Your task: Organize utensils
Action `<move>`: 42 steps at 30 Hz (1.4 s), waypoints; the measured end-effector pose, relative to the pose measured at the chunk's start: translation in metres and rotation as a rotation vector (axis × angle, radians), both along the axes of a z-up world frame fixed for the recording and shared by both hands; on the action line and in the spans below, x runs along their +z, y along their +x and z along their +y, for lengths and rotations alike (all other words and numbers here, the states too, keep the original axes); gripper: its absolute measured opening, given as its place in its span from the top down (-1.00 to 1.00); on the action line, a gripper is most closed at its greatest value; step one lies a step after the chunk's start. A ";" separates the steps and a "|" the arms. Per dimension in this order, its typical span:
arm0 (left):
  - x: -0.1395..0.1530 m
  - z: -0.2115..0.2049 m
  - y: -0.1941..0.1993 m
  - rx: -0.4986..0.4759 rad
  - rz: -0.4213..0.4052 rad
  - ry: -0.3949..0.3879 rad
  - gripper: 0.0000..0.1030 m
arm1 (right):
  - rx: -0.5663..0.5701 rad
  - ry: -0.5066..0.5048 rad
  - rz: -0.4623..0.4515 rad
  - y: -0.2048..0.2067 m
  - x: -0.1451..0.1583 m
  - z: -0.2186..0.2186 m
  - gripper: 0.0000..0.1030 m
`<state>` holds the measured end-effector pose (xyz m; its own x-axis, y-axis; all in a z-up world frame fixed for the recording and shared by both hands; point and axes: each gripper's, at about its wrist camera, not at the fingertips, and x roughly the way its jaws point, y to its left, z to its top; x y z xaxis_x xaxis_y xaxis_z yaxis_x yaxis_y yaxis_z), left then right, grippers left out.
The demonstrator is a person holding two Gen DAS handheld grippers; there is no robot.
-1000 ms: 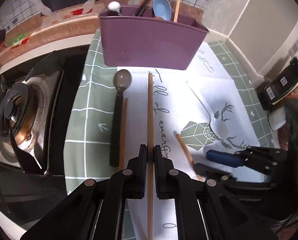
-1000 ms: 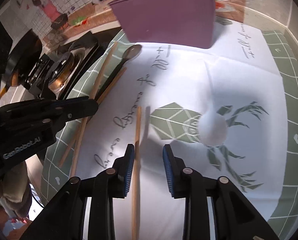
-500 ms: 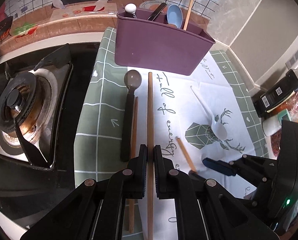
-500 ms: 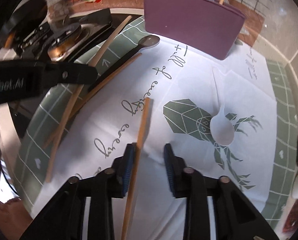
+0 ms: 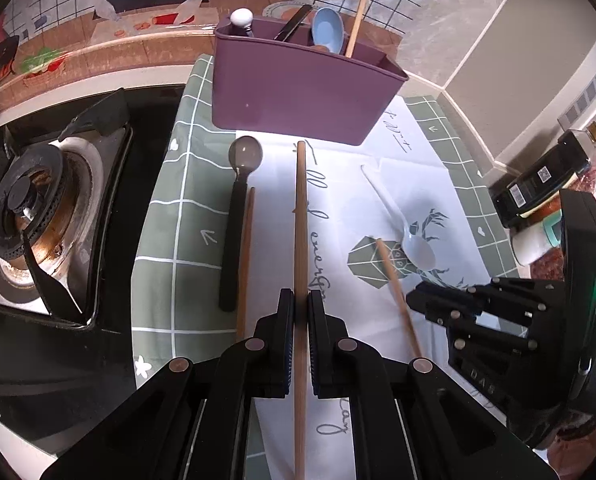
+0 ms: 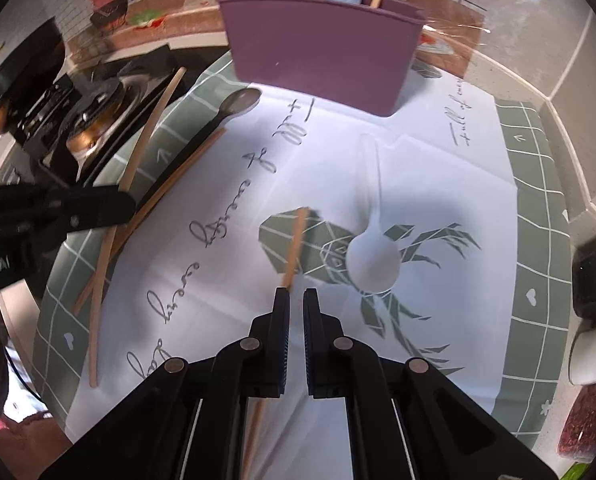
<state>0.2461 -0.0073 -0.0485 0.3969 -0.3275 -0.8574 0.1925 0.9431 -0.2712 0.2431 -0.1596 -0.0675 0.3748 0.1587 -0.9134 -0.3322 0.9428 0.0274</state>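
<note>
Mat [image 6: 529,184] script "Full of", rest unclear.

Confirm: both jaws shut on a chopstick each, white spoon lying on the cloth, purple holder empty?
Not empty. In the left wrist view the purple holder already holds a blue spoon, a chopstick and other utensils. The rest stands: left gripper and right gripper each clamp a chopstick, white spoon on the cloth.
</note>
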 end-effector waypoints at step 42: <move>0.080 0.027 0.017 0.031 -0.199 -0.113 0.87 | -0.118 0.166 -0.221 0.007 0.095 -0.023 0.90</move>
<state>0.2633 0.0193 0.0319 0.5661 -0.4021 -0.7196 0.2246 0.9152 -0.3347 0.2505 -0.1828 0.0280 0.5869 0.2427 -0.7724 -0.2355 0.9639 0.1240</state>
